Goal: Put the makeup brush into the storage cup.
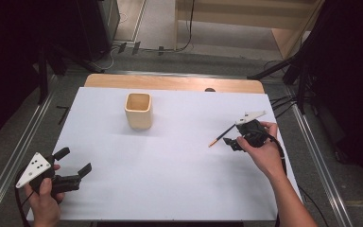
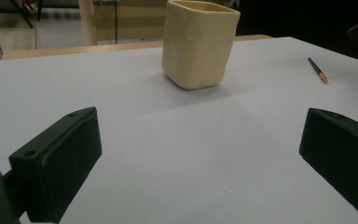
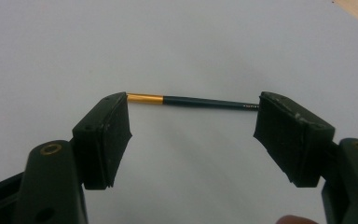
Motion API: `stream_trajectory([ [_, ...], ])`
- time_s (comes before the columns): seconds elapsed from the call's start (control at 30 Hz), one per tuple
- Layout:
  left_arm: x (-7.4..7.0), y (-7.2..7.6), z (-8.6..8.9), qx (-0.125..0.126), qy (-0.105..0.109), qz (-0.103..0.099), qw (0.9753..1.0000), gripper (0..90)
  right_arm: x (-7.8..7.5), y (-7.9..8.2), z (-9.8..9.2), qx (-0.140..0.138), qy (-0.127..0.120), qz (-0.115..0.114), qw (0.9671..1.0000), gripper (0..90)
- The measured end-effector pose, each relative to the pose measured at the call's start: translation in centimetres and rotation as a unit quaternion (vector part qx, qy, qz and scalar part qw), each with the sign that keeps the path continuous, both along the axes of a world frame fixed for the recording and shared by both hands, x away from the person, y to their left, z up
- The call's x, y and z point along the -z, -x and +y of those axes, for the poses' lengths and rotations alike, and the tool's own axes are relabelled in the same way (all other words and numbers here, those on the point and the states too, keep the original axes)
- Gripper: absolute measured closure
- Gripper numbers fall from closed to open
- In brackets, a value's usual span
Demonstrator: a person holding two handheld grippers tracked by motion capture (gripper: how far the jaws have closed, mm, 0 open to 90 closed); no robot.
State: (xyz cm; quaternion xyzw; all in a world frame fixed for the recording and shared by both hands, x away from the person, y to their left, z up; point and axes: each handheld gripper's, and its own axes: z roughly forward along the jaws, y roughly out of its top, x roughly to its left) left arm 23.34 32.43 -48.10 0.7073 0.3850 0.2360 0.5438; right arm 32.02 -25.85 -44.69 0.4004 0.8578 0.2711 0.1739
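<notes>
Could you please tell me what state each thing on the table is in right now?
Pencil: lying flat on the white sheet, not gripped.
Cup: upright, open on top, nothing seen inside.
Right claw: open, jaws either side of the pencil.
Left claw: open, holding nothing.

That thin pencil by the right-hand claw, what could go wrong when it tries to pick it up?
The pencil lies flat on the white table and runs lengthwise between the open right gripper jaws, so closing may push its ends and skid it away rather than pinch it. Being so thin, it may also roll or slip from the pads.
</notes>
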Motion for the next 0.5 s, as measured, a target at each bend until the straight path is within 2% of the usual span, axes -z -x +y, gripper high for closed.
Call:
stream_trajectory([
  [0.1,0.0,0.0,-0.2,0.004,-0.007,0.000,1.0000,0.0,0.0,-0.9,0.4,-0.015,0.020,0.014,0.9996,30.1],
  [0.3,0.0,-0.1,-0.4,0.009,-0.012,0.002,0.9999,0.0,-0.1,-2.1,0.7,-0.032,0.041,0.026,0.9983,33.8],
  [0.37,0.0,-0.1,-0.5,0.013,-0.014,0.002,0.9998,0.0,-0.1,-2.8,0.9,-0.043,0.056,0.031,0.9970,35.4],
  [0.47,0.0,-0.1,-0.5,0.015,-0.016,0.003,0.9998,0.0,-0.2,-3.3,1.1,-0.050,0.065,0.036,0.9960,37.0],
  [0.5,0.1,-0.1,-0.5,0.015,-0.016,0.003,0.9998,0.0,-0.3,-3.7,1.2,-0.060,0.072,0.045,0.9946,38.2],
])
